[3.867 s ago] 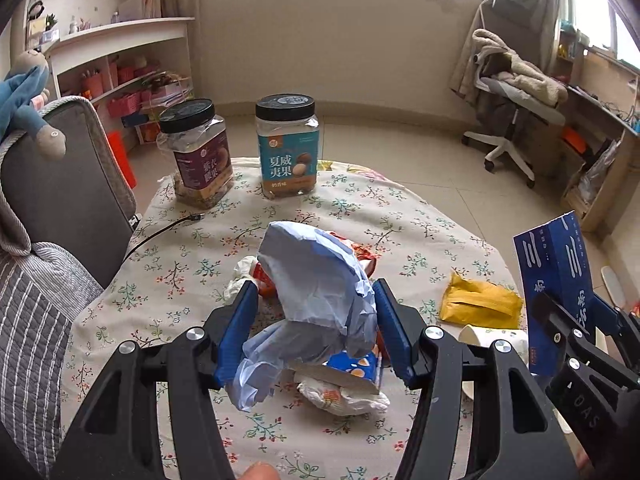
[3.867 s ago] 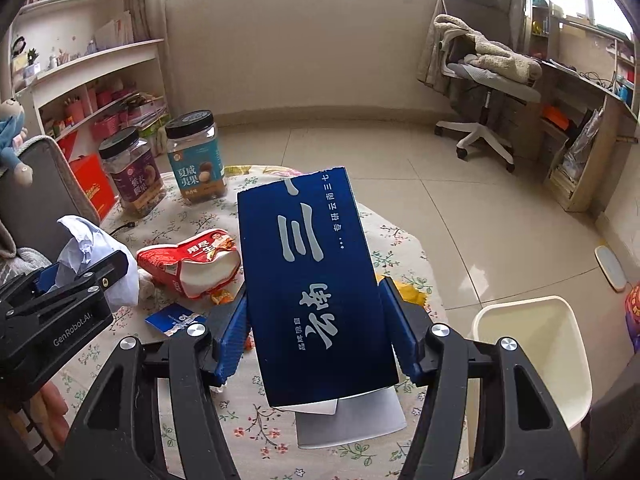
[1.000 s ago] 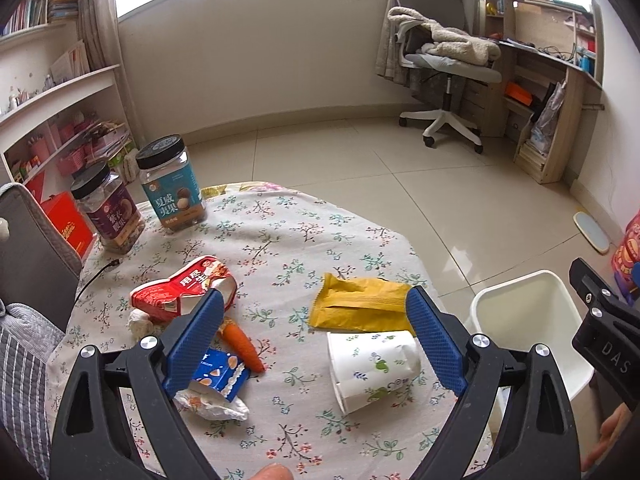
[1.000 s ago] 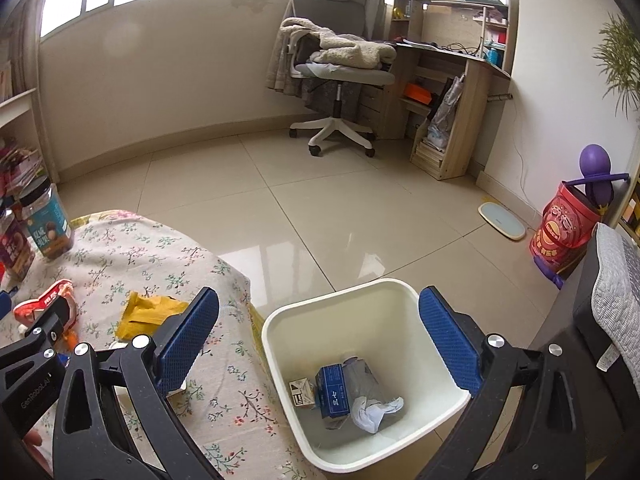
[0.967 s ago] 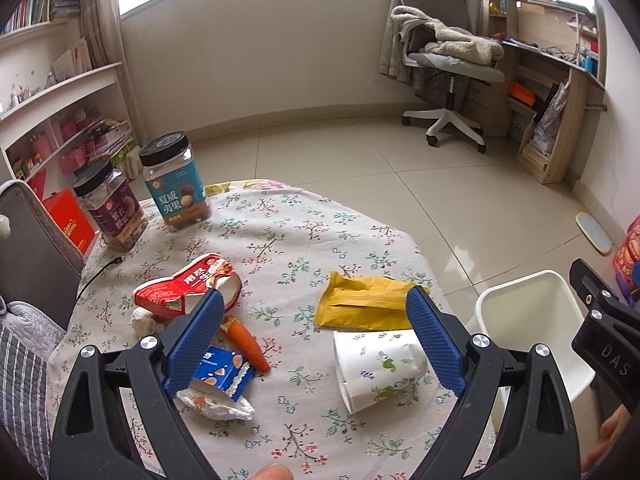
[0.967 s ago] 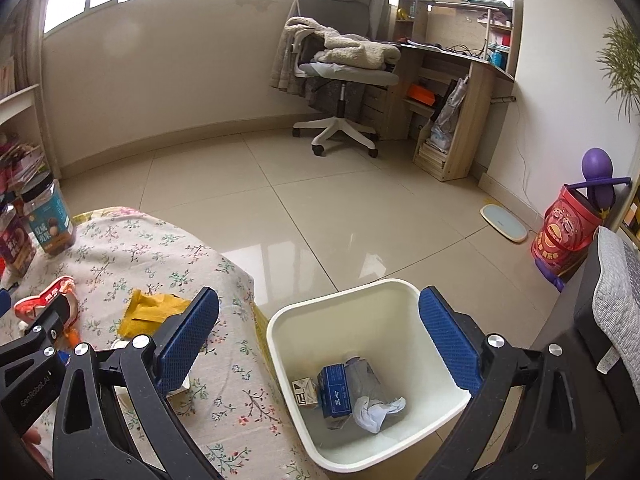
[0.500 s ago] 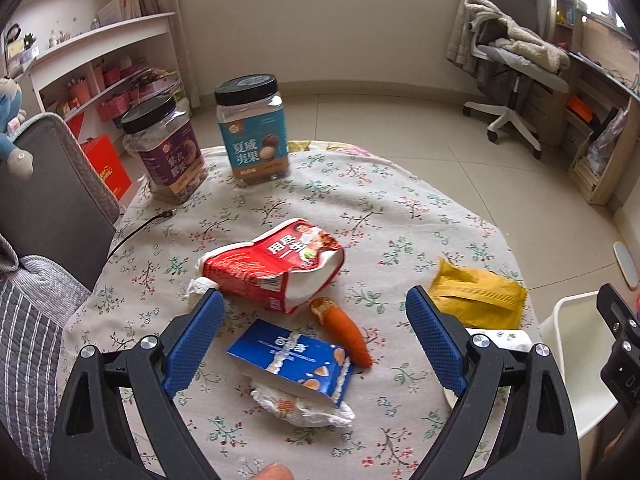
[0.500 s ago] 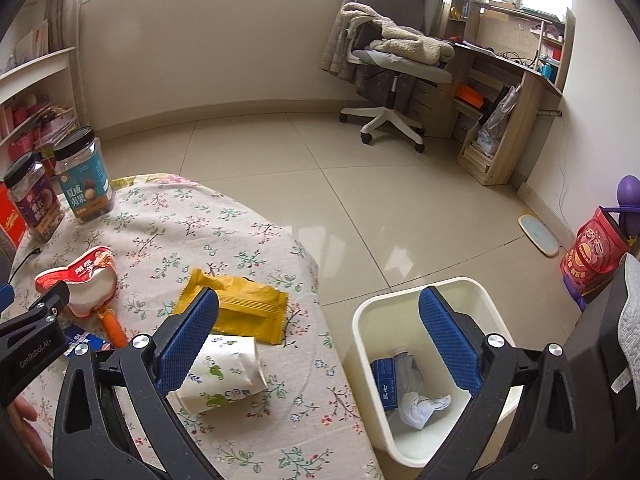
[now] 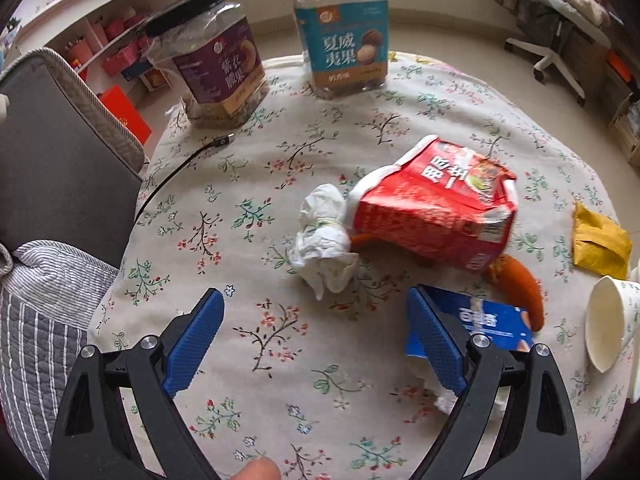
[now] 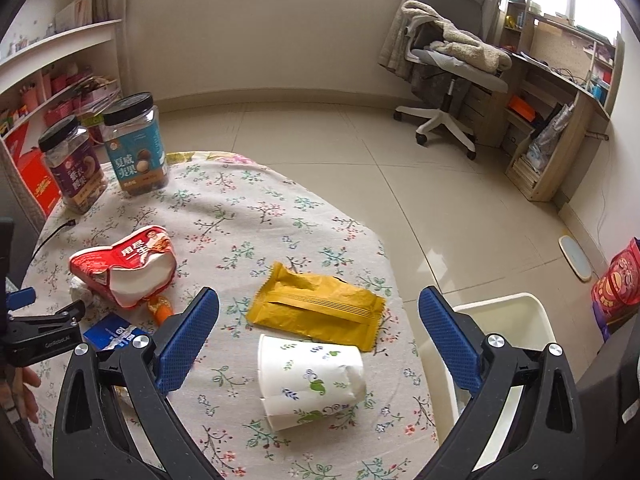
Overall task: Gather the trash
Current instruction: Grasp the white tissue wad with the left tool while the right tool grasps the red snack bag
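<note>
Both claws spread wide, empty. Left claw (image 9: pixel 316 336) hovers over the worktop (image 9: pixel 248 184); crumpled tissue (image 9: pixel 325 236) lies just ahead between its fingers, touching the red carton (image 9: pixel 432 208). Tissue likely light and soft, so pinch its bulk. Right claw (image 10: pixel 320 332) faces the tipped paper cup (image 10: pixel 312 380) just ahead, yellow wrapper (image 10: pixel 320 304) beyond it. Cup probably thin and crushable: grip gently across the wall. White bin (image 10: pixel 516 320) sits right of the right claw.

The left gripper (image 9: pixel 314 320) hangs over the table (image 9: pixel 240 184), jaws spread wide and empty. Just beyond it lies a crumpled tissue (image 9: pixel 324 246), touching a red carton (image 9: pixel 432 212); a blue packet (image 9: pixel 484 320) lies nearer, right of the tissue.
</note>
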A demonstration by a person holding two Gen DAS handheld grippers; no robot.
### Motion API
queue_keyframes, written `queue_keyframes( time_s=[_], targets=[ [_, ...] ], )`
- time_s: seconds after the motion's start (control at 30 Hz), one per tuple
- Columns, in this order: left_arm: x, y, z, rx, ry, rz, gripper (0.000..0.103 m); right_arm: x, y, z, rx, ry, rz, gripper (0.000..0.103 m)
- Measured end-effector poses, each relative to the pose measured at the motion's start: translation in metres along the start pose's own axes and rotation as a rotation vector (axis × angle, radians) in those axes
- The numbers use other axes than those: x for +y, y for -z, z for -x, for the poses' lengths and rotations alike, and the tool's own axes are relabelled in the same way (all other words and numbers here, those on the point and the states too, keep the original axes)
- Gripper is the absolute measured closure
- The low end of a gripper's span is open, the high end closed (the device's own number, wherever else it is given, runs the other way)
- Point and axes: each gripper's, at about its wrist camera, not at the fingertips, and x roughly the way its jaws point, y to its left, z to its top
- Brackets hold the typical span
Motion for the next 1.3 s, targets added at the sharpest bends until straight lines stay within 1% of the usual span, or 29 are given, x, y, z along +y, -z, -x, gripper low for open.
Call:
queue_keyframes(
  time_s=[0.1,0.2,0.23,0.3,0.37,0.4,0.43,0.5,0.57,0.7,0.77,0.87,0.97,1.03,1.1,1.13,1.17,1.2,1.23,1.27,1.3],
  targets=[
    [0.008,-0.004,-0.021,0.004,0.019,-0.010,0.013,0.017,-0.004,-0.001,-0.007,-0.053,0.038,0.007],
    [0.009,-0.010,-0.037,0.003,0.017,-0.042,0.014,0.031,-0.007,-0.004,-0.008,-0.111,0.055,0.007],
    [0.008,-0.013,-0.040,0.002,0.028,-0.043,0.016,0.035,-0.009,-0.005,-0.009,-0.133,0.059,0.007],
    [0.009,-0.017,-0.045,-0.004,0.072,-0.030,0.018,0.045,-0.010,-0.006,-0.010,-0.171,0.082,0.007],
    [0.008,-0.019,-0.049,0.005,0.120,-0.034,0.029,0.056,-0.011,-0.008,-0.012,-0.201,0.123,0.007],
    [0.006,-0.020,-0.052,0.021,0.140,-0.044,0.046,0.063,-0.010,-0.008,-0.016,-0.213,0.150,0.007],
    [0.006,-0.020,-0.053,0.030,0.154,-0.048,0.056,0.070,-0.010,-0.009,-0.022,-0.221,0.178,0.007],
    [0.008,-0.020,-0.049,0.024,0.158,-0.042,0.067,0.084,-0.010,-0.011,-0.029,-0.234,0.234,0.007],
    [0.015,-0.019,-0.045,0.029,0.178,-0.011,0.069,0.096,-0.011,-0.016,-0.026,-0.247,0.273,0.007],
    [0.037,-0.012,-0.029,0.041,0.157,0.062,0.070,0.120,-0.011,-0.023,-0.024,-0.251,0.350,0.007],
    [0.046,-0.010,-0.016,0.032,0.143,0.090,0.070,0.136,-0.010,-0.026,-0.030,-0.234,0.406,0.007],
    [0.064,-0.008,0.006,-0.005,0.141,0.133,0.070,0.158,-0.010,-0.027,-0.036,-0.233,0.460,0.007],
    [0.083,-0.006,0.026,-0.040,0.141,0.182,0.070,0.181,-0.009,-0.033,-0.038,-0.194,0.527,0.007],
    [0.093,-0.005,0.036,-0.067,0.132,0.197,0.070,0.196,-0.006,-0.040,-0.036,-0.145,0.576,0.007],
    [0.098,-0.006,0.044,-0.086,0.133,0.199,0.070,0.203,-0.003,-0.049,-0.021,-0.127,0.597,0.009],
    [0.099,-0.007,0.046,-0.092,0.134,0.199,0.070,0.203,-0.003,-0.054,-0.005,-0.137,0.591,0.018],
    [0.098,-0.009,0.048,-0.097,0.134,0.198,0.070,0.202,-0.004,-0.059,0.026,-0.165,0.572,0.028],
    [0.098,-0.009,0.049,-0.101,0.133,0.197,0.070,0.198,-0.006,-0.065,0.068,-0.201,0.533,0.056],
    [0.098,-0.010,0.048,-0.102,0.132,0.193,0.070,0.194,-0.008,-0.067,0.092,-0.228,0.497,0.073],
    [0.098,-0.010,0.048,-0.101,0.133,0.191,0.070,0.190,-0.011,-0.068,0.101,-0.240,0.468,0.077],
    [0.097,-0.010,0.047,-0.101,0.134,0.192,0.070,0.185,-0.014,-0.066,0.098,-0.251,0.442,0.078]
  ],
)
